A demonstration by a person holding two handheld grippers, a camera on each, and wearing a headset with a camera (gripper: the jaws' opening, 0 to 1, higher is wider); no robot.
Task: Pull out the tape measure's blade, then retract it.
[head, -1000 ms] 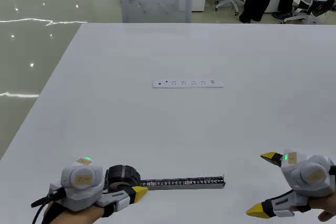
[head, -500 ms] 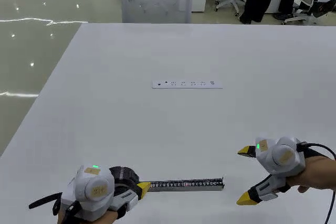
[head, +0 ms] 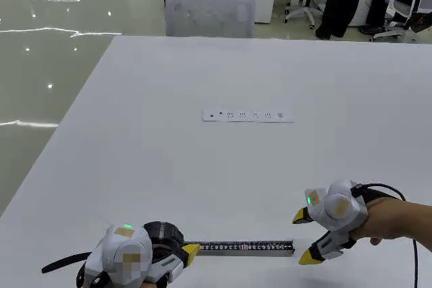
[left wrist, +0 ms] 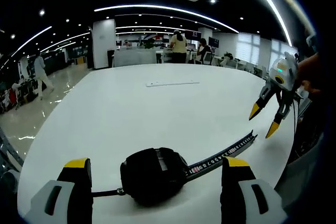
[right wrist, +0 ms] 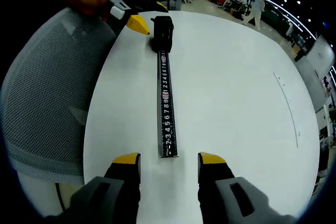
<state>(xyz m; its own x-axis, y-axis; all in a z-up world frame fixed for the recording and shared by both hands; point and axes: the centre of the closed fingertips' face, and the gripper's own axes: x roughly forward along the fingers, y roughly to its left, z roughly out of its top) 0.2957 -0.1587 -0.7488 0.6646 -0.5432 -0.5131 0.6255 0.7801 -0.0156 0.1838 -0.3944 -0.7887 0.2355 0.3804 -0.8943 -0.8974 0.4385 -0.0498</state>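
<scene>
Tape measure (left wrist: pixel 154 174) is seen lying on the surface (head: pixel 202 166), straddled, ungripped, by the wide-open left claw (left wrist: pixel 157 162). Blade (right wrist: pixel 167 114) is judged thin, springy; its end is best pinched by the open, empty right claw (right wrist: pixel 169 159).

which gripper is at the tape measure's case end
The left gripper, whose open jaws sit either side of the black case. The right gripper is open at the far tip of the blade.
</scene>
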